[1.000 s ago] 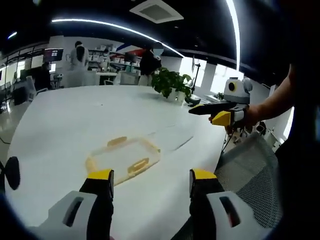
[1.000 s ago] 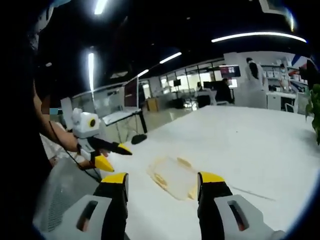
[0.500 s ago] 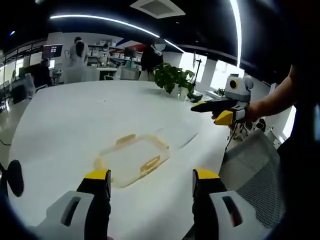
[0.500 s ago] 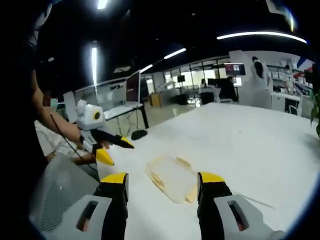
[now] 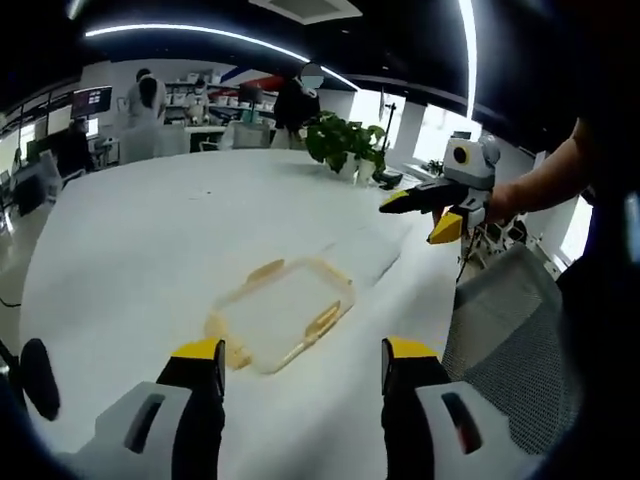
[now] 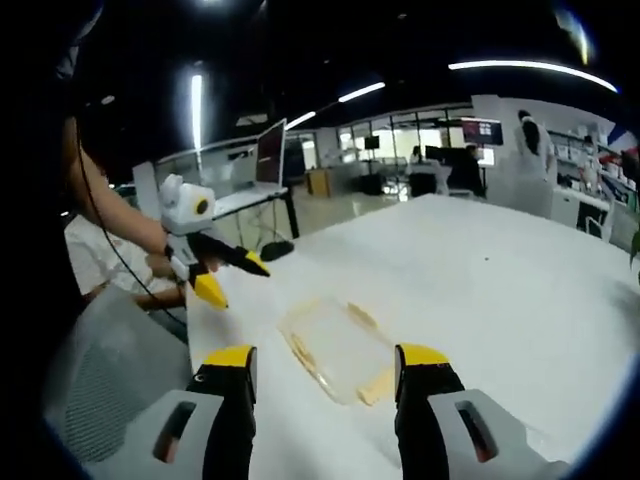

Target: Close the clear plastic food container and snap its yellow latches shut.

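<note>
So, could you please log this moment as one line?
container: on table, untouched | left claw: open, above table | right claw: open, above table

Clear glossy plastic container (image 5: 285, 313) with opaque yellow latches (image 5: 322, 320); smooth matt white table (image 5: 150, 240); grey mesh chair (image 5: 510, 330); matt yellow-tipped plastic tongs (image 5: 301, 352).

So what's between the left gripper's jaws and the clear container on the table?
In the left gripper view, just bare white table separates the open left gripper from the clear container.
</note>
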Available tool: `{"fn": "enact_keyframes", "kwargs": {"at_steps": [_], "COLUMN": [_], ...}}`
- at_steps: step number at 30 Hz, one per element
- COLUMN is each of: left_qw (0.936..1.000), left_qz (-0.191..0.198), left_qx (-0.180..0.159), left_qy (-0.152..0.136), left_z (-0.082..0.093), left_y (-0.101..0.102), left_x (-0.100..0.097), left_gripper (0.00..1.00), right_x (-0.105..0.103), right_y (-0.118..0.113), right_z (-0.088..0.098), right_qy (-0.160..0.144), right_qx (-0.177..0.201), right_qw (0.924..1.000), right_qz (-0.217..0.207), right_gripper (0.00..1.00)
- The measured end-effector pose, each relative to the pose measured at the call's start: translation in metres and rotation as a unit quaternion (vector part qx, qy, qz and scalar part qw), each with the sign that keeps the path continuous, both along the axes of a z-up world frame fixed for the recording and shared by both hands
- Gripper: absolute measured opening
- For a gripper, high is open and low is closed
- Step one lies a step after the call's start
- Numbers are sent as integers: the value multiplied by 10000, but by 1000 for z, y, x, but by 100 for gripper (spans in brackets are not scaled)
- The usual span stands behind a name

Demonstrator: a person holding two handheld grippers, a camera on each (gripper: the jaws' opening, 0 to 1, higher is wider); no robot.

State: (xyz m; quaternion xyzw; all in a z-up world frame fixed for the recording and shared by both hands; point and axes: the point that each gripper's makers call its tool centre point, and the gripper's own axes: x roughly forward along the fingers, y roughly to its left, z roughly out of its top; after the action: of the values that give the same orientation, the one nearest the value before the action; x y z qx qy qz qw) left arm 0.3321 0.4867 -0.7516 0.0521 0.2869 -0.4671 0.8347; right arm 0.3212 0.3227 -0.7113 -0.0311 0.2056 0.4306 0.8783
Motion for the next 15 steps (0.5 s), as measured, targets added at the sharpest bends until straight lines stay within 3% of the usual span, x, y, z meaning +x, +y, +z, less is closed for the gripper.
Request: {"fn": "enact_keyframes", "kwargs": {"at_steps": [15], "left_qw": [9974], "left_qz": [-561], "left_qx": [425], "left_qy": [134], "left_z": [-16], "left_y": [2], "left_x": [20], "left_gripper": [61], "right_x": [20], "right_y": [1], "right_z": [-25], "right_qy": [70], "right_qx": [-622], "right_qw": [9971], "right_qz": [423], "right_gripper": [56]}}
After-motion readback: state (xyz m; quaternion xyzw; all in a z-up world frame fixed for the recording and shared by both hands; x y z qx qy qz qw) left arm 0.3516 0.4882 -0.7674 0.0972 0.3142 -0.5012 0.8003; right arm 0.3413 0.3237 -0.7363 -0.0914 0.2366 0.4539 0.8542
